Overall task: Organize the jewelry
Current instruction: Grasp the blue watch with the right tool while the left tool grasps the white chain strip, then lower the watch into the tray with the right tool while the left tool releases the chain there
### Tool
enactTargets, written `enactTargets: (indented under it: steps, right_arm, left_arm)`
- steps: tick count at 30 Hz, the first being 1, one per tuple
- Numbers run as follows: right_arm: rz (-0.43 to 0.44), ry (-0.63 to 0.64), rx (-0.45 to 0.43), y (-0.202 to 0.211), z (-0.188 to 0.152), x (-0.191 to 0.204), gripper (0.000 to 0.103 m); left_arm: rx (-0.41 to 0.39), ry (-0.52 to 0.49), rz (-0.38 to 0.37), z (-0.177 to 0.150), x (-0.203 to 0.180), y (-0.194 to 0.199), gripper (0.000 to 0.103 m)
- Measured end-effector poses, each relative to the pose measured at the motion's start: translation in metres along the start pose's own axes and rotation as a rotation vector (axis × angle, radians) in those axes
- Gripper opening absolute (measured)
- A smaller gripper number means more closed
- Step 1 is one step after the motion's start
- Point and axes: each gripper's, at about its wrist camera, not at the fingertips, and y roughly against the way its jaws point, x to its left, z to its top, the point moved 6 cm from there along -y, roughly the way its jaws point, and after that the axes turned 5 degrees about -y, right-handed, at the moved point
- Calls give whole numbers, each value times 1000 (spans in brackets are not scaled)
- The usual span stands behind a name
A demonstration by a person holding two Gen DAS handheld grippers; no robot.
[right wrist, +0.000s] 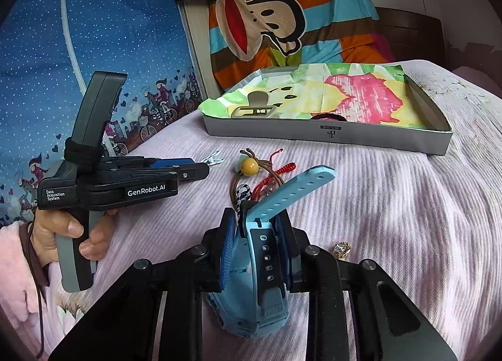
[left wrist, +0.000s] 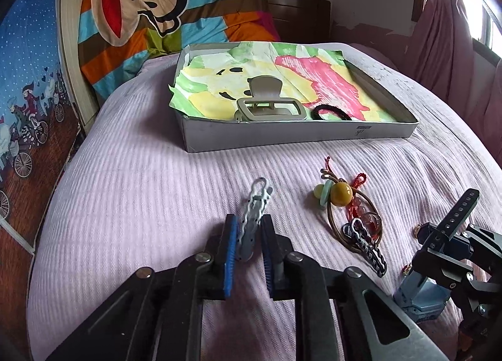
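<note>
behind the box wall (right wrist: 313, 135), the hair tie (right wrist: 329, 116) is half hidden; left gripper (left wrist: 249, 229) clasps a clip (left wrist: 254, 216), right gripper (right wrist: 255, 226) a watch (right wrist: 266, 254).

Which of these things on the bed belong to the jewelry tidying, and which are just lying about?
Part of the job:
white hair clip
blue watch
beaded cords
striped clip
gold ring
tray
claw clip
black hair tie

Just lying about:
monkey blanket
curtain

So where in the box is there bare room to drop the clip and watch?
The box is free over its pink-painted right half and rear, beyond the beige claw clip and black hair tie crowding its near wall. On the bedspread, the beaded cords cluster is crowded.
</note>
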Motion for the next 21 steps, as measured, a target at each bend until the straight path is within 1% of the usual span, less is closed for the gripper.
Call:
enactTargets:
  steps: [4, 8, 9, 21]
  right_arm:
    - [21, 9, -3, 0, 1, 4, 21]
    - [39, 14, -13, 2, 5, 6, 20]
    - [43, 14, -17, 3, 6, 6, 20]
    - [61, -17, -99, 15, 37, 0, 20]
  left_arm:
    - [-8, -5, -8, -1, -2, 1, 9]
    - [-36, -9, -12, 0, -4, 7, 9]
    - [-44, -9, -12, 0, -3, 9, 4]
    - [-131, -13, -33, 11, -9, 28, 5]
